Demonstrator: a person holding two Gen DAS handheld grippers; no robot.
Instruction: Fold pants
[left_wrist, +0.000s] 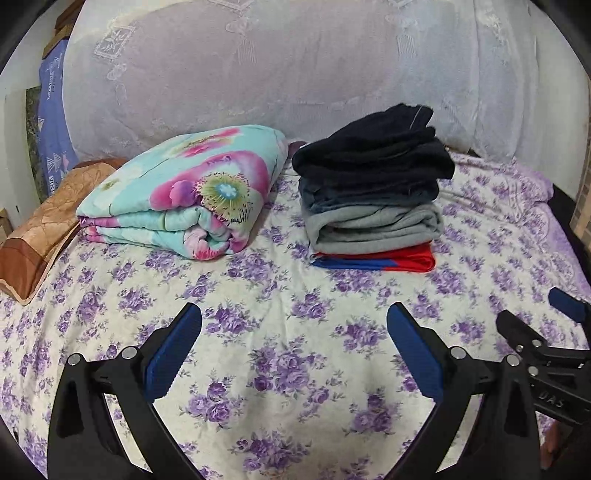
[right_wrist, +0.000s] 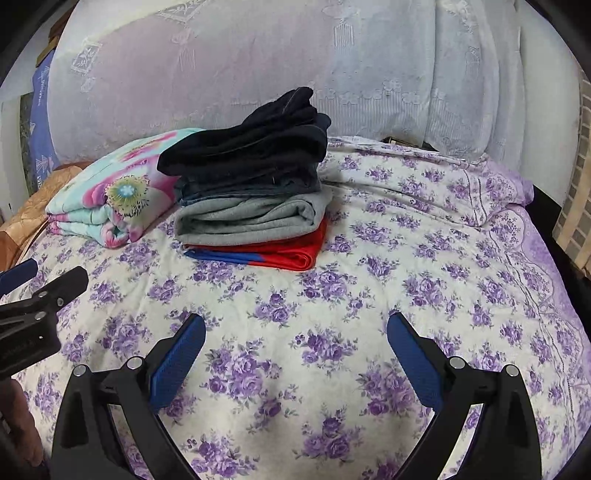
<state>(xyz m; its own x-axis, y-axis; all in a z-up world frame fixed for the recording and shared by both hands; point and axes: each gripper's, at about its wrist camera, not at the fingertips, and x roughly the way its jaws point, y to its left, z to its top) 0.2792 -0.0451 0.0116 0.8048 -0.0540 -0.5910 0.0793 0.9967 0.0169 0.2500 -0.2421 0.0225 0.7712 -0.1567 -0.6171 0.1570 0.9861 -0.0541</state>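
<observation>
A stack of folded pants sits on the bed: black pants on top, dark denim under them, grey pants below, red and blue ones at the bottom. The stack also shows in the right wrist view. My left gripper is open and empty, above the sheet in front of the stack. My right gripper is open and empty, to the right of the left one; it shows in the left wrist view.
A folded floral quilt lies left of the stack. A brown pillow lies at the far left. The bed sheet has purple flowers. A white lace curtain hangs behind the bed. The bed's right edge drops off.
</observation>
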